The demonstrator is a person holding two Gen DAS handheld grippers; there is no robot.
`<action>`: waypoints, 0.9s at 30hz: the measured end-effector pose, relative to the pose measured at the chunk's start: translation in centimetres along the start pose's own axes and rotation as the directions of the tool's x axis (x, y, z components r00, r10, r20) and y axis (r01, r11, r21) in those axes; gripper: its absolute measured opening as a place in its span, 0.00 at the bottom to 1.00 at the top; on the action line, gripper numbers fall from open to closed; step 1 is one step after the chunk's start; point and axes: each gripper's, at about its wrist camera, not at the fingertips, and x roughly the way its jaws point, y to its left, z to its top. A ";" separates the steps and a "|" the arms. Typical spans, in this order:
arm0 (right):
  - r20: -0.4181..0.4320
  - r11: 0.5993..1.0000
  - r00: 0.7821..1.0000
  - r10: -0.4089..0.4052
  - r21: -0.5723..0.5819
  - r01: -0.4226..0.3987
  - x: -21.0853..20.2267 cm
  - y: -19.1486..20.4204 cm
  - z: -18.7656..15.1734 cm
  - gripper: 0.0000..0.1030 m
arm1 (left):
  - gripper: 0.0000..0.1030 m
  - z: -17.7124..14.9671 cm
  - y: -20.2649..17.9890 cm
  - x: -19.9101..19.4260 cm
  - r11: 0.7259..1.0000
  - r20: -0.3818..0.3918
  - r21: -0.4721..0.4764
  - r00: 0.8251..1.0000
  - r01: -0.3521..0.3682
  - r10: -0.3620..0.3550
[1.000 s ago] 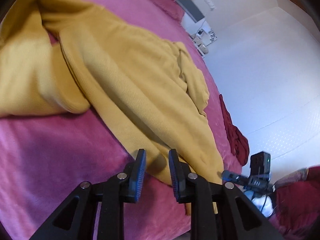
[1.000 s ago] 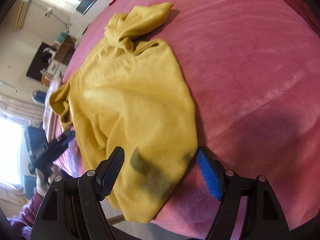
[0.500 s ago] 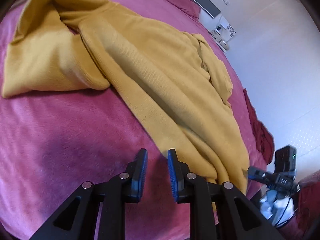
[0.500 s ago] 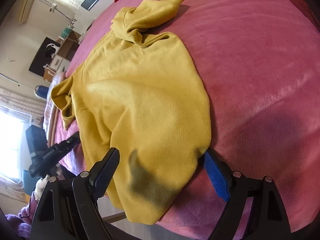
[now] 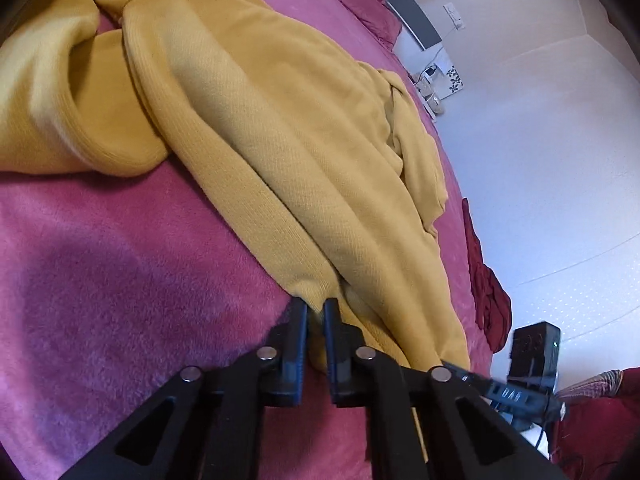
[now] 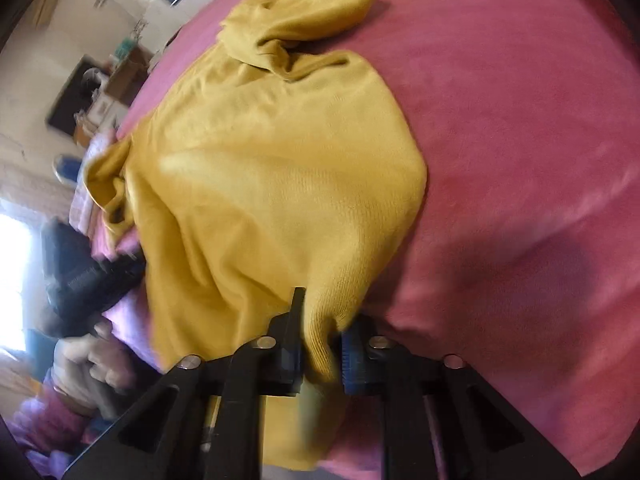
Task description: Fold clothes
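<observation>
A yellow sweater [image 5: 280, 128] is lying spread across a pink blanket [image 5: 100, 280] on a bed, its lower part hanging over the near edge.

The left gripper [image 5: 315, 312] is sitting at the sweater's near edge, jaws nearly together, pinching a fold of the yellow knit between the pads. One sleeve [image 5: 56, 112] is lying bunched off to the left on the blanket, the other [image 5: 416, 152] is crumpled on the far side.

The right gripper [image 6: 322, 328] is clamping a bunched bit of the sweater [image 6: 260, 184] hem, jaws narrowed onto the cloth, blue pad [image 6: 352, 356] showing on one finger.

In the right wrist view the left gripper [image 6: 120, 272] is showing blurred at the sweater's other side, with a hand [image 6: 92, 364] below it.

A dark red cloth [image 5: 488, 292] is lying at the bed's edge in the left wrist view.
</observation>
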 end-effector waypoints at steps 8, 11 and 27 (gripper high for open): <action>0.082 0.967 0.965 0.250 0.027 -0.253 -5.6 1.8 -0.8 0.11 | 0.05 -0.7 -0.4 -8.6 0.994 0.058 0.016 0.993 0.104 -0.105; 0.086 0.947 0.945 0.315 0.030 -0.319 -7.8 2.7 -1.2 0.11 | 0.05 -1.2 -0.2 -13.0 0.994 0.084 0.029 0.991 0.105 -0.107; -0.104 0.997 0.995 0.009 0.076 -0.001 -4.6 -0.7 -0.1 0.36 | 0.07 -4.1 3.6 -16.2 0.933 -0.019 0.041 0.934 -0.357 0.358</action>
